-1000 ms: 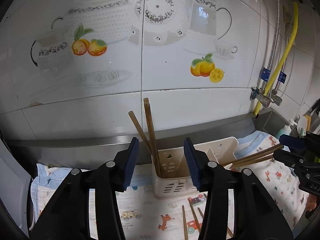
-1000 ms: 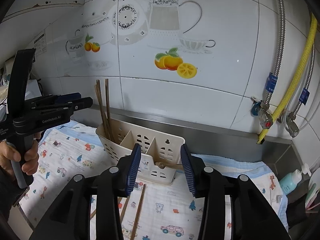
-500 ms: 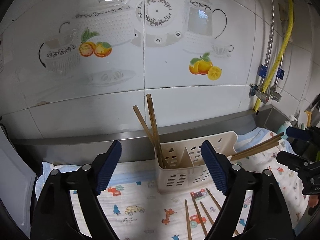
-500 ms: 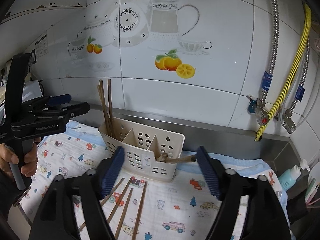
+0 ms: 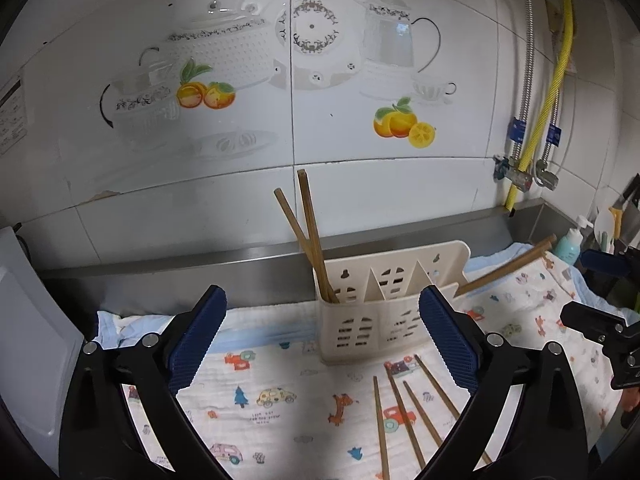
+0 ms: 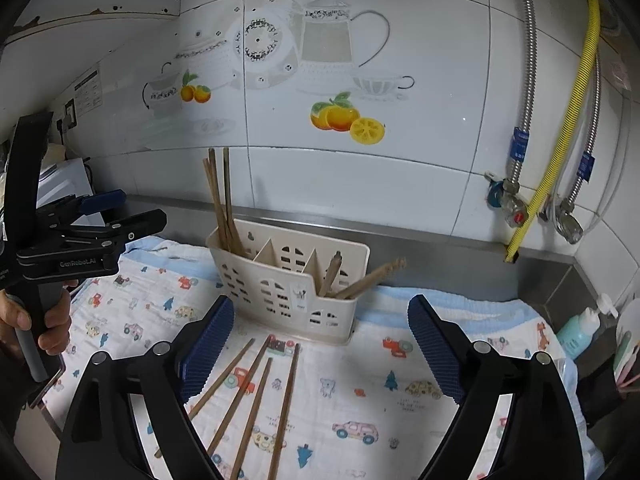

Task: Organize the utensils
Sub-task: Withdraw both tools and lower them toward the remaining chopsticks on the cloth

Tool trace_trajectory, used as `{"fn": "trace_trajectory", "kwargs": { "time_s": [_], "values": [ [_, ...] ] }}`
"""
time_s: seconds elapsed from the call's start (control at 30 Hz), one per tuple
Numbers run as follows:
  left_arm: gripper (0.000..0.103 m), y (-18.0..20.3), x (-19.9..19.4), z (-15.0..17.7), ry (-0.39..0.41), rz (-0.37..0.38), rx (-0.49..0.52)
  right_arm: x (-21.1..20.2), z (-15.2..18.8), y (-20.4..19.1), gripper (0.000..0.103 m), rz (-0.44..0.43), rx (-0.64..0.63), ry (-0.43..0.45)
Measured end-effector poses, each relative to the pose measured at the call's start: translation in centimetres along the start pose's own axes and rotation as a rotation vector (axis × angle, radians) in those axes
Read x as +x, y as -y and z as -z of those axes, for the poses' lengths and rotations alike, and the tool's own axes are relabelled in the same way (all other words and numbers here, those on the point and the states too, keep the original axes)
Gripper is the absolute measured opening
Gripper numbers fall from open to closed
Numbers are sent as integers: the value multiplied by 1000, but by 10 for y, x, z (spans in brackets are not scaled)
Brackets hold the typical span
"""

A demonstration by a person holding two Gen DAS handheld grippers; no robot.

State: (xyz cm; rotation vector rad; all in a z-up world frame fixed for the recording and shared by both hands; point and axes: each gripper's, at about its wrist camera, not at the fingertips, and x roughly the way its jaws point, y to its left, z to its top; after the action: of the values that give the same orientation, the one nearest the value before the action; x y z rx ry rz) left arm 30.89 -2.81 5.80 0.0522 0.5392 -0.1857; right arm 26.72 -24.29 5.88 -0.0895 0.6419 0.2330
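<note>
A cream slotted caddy (image 5: 384,304) (image 6: 288,280) stands on the cloth against the wall. Upright brown chopsticks (image 5: 308,232) (image 6: 220,200) fill its left compartment. More chopsticks (image 5: 508,268) (image 6: 360,280) lean out of its right compartment. Several loose chopsticks (image 5: 412,412) (image 6: 256,392) lie on the cloth in front. My left gripper (image 5: 322,294) (image 6: 144,206) hovers short of the caddy, jaws opening wide, nothing between them. My right gripper (image 6: 320,308) (image 5: 572,286) is likewise opening and empty, above the loose chopsticks.
A cartoon-print cloth (image 6: 400,380) covers the steel counter. Tiled wall (image 5: 320,152) and steel upstand lie behind the caddy. Hoses and valves (image 6: 520,208) hang at right, with a teal soap bottle (image 6: 580,328) below. A white appliance (image 5: 24,320) stands at left. A hand (image 6: 48,320) grips the left tool.
Both grippers' jaws spread wide and drew back from the caddy. The right gripper let go of its chopsticks, which now lean in the right compartment. More loose chopsticks have come into view.
</note>
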Motion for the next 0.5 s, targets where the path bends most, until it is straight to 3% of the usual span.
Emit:
{"fn": "trace_trajectory", "kwargs": {
  "time_s": [0.5],
  "values": [
    [98,5,-25,49,-19,-15,-4,-16,47,-5,88,-19,45,-19]
  ]
}}
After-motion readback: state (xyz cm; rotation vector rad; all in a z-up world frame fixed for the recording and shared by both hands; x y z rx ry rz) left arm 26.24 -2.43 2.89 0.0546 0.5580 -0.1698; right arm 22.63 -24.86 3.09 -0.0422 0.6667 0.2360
